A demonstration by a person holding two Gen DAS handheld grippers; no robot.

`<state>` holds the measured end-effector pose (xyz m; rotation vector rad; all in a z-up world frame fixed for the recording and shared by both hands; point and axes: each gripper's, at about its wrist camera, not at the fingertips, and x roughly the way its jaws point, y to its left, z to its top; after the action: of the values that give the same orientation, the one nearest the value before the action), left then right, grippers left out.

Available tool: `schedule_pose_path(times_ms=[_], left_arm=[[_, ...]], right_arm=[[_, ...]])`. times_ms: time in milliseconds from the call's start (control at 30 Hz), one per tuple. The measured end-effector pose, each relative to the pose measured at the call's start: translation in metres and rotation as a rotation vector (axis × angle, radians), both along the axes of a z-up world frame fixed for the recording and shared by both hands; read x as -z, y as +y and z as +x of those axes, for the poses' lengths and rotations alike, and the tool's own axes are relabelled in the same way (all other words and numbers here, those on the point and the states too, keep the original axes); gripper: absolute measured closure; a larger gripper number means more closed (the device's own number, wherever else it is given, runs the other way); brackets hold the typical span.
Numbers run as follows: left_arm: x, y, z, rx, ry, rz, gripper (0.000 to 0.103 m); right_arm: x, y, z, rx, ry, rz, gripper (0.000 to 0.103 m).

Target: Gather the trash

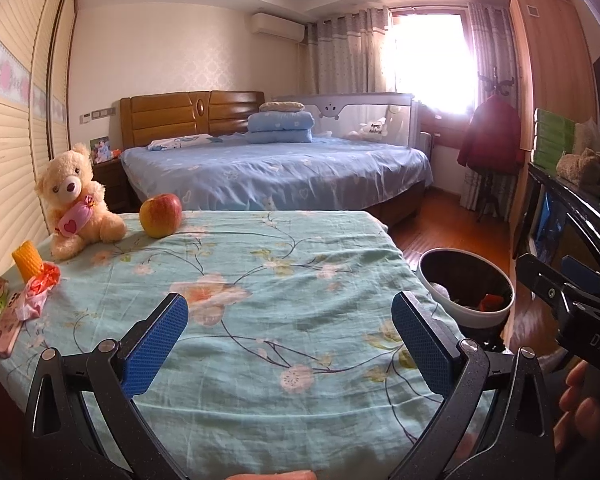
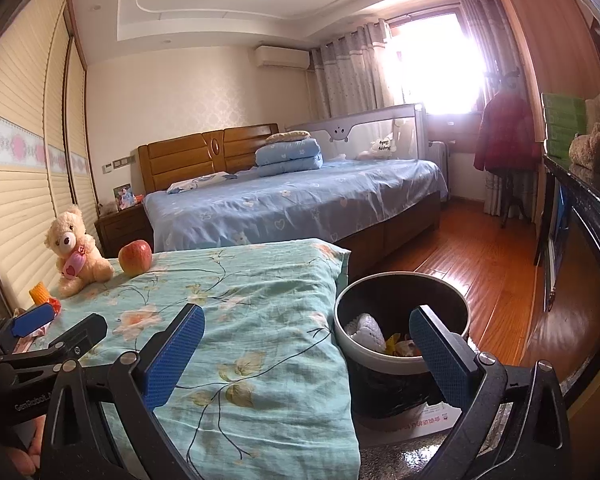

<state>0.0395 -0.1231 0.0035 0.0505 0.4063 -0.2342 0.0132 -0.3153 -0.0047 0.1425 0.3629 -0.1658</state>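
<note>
Both jaws of the left gripper (image 1: pixel 290 334) are held wide apart over the floral-covered counter (image 1: pixel 260 280), with nothing between them. The right gripper (image 2: pixel 306 350) is likewise spread wide and empty, above the counter's edge and the trash bin (image 2: pixel 400 360), in which some scraps already lie. Ahead and left of the left gripper, a crumpled red wrapper (image 1: pixel 40 286) is seen beside a pink phone (image 1: pixel 6 328). Farther off, an apple (image 1: pixel 161 209) and a teddy bear (image 1: pixel 76 200) are set.

"DAS" in pale letters on black right gripper (image 1: pixel 556 280) body; "GenRobot" in white on black left gripper (image 2: pixel 56 326) body. Other print illegible.
</note>
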Motion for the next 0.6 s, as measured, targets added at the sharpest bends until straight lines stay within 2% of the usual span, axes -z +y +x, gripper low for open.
schedule_pose_path(times_ms=[600], left_arm=[[-0.0005,0.0010,-0.0008,0.000,0.000,-0.001,0.000]], right_arm=[[-0.0017,0.0043,-0.0019,-0.009,0.001,0.007,0.000]])
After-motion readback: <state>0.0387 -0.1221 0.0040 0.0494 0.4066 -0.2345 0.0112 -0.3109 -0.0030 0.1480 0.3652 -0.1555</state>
